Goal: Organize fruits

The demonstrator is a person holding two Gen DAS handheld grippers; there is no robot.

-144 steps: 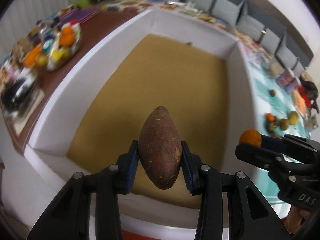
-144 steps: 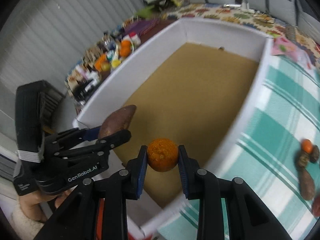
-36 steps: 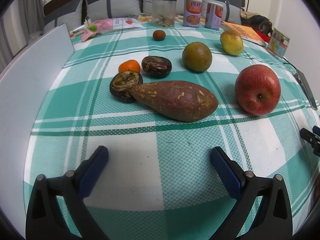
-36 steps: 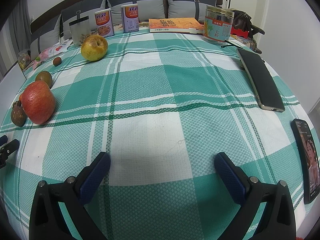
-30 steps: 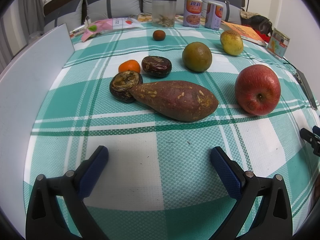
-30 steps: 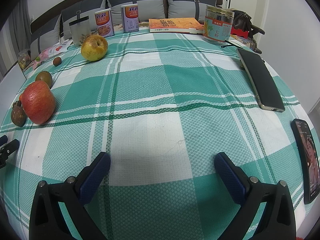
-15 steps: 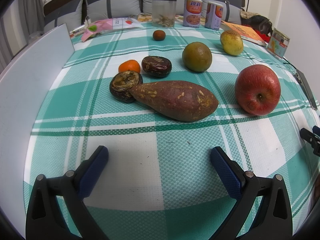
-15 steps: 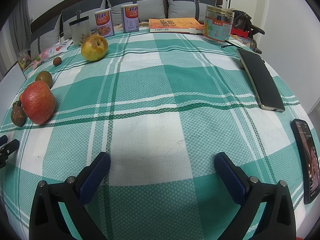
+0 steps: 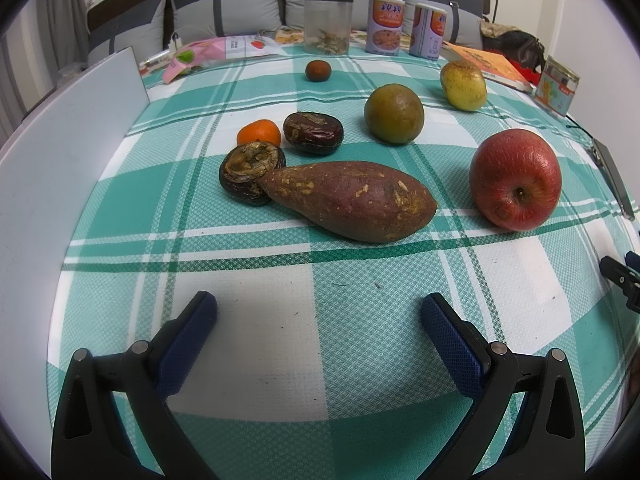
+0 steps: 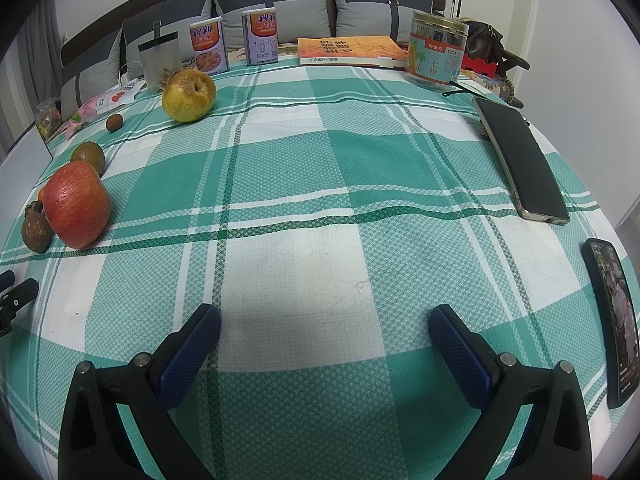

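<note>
**Both tongs spread and empty over the checked cloth**

Left wrist view: I read my left gripper (image 9: 319,310) as spread wide, nothing between its blue pads (image 9: 188,340). Bare tablecloth (image 9: 280,332) lies ahead of the tips, giving free room up to the sweet potato (image 9: 352,200), which lies across the middle. Its left tip touches a dark shrivelled fruit (image 9: 250,174). Just beyond sit a small orange (image 9: 259,133) and a dark red fruit (image 9: 313,133). Farther off are a green-brown fruit (image 9: 394,114), a small brown fruit (image 9: 318,70) and a yellow apple (image 9: 463,85). The red apple (image 9: 515,179) stands to the right, apart from the sweet potato. A white box wall (image 9: 60,168) borders the cloth along the left.

Right wrist view: my right gripper (image 10: 325,318) is likewise spread, holding nothing. Ahead the cloth is clear far across. The fruit sits along the left edge. Two phones (image 10: 520,160) lie near the right edge. Cans (image 10: 208,46), a jar (image 10: 436,52) and a book (image 10: 352,51) line the far edge.
</note>
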